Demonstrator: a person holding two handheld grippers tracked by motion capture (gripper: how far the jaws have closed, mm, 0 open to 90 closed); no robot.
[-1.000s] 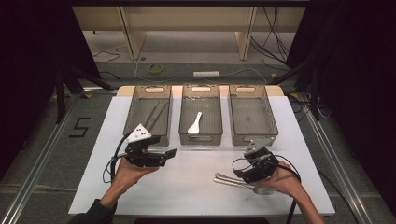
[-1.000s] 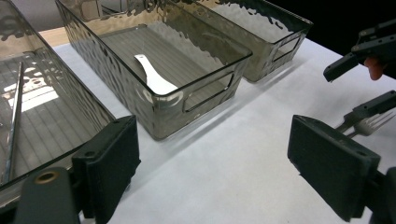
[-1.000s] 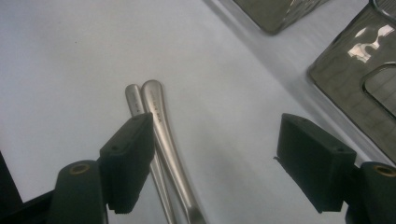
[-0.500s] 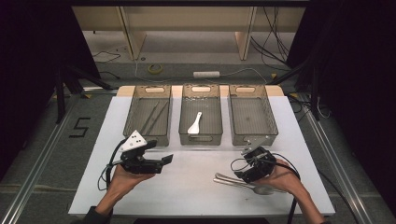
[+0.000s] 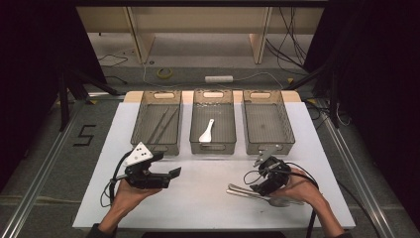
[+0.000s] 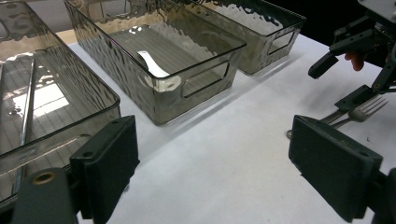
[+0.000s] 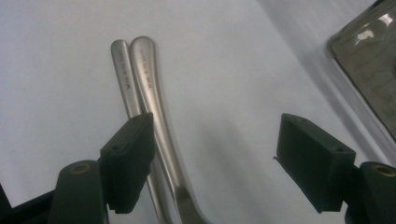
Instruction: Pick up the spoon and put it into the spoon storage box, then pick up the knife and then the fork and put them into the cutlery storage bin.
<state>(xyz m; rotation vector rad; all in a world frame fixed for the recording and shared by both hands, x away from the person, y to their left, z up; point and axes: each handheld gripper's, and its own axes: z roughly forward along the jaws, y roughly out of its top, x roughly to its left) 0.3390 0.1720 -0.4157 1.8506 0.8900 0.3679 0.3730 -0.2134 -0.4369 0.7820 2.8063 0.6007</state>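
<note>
White table: right tool's view reveals seemingly engraved handles.

Front strip of the white table btwn the left gripper & right gripper is open, room to pass. Two steel handles lie side by side on the table under the right gripper, w/ a fork there too. Farther back, three clear bins stand in a row w/ narrow gaps; their walls block a low reach.
</note>
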